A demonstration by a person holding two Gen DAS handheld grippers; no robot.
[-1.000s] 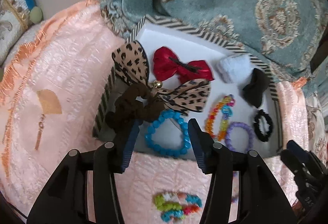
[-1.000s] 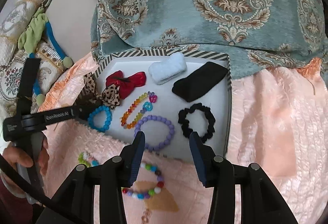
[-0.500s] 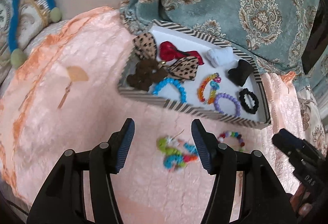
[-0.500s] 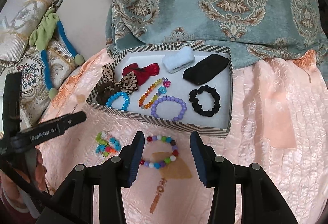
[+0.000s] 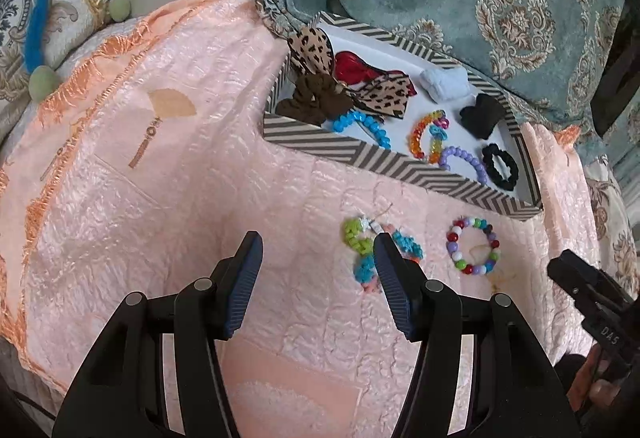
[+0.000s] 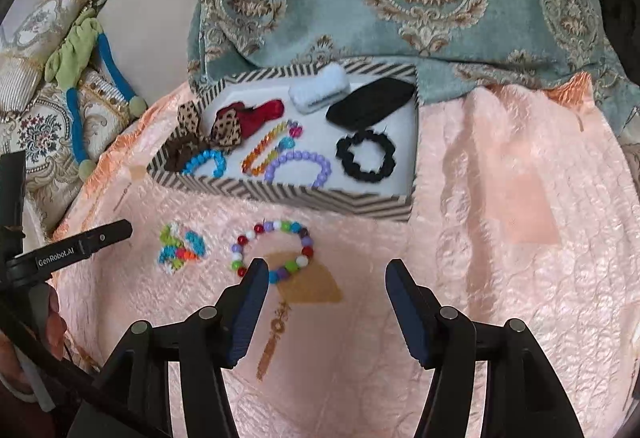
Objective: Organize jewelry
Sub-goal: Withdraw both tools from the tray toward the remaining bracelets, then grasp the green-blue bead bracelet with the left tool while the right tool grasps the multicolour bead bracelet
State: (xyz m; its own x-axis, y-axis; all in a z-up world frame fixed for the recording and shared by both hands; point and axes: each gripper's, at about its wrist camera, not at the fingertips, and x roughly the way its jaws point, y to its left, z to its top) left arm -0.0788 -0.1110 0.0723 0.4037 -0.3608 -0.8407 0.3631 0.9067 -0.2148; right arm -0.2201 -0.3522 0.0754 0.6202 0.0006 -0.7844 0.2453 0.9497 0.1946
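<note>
Two bead bracelets lie loose on the peach bedspread [image 6: 500,258] before the striped tray [image 6: 320,199]: a multicoloured bracelet [image 6: 272,250] and a knotted one [image 6: 180,248]. Left hand-held gripper [image 5: 316,270] gapes empty; right hand-held gripper [image 6: 324,298] is opening, empty, bare cloth rightward.

Both grippers tilt downward with nothing between their fingers. The left gripper [image 5: 316,262] sits parted and empty. The right gripper [image 6: 324,278] is mid-spread, jaws opening wider (also empty). A hand [image 6: 24,354] shows at the left gripper's handle.
</note>
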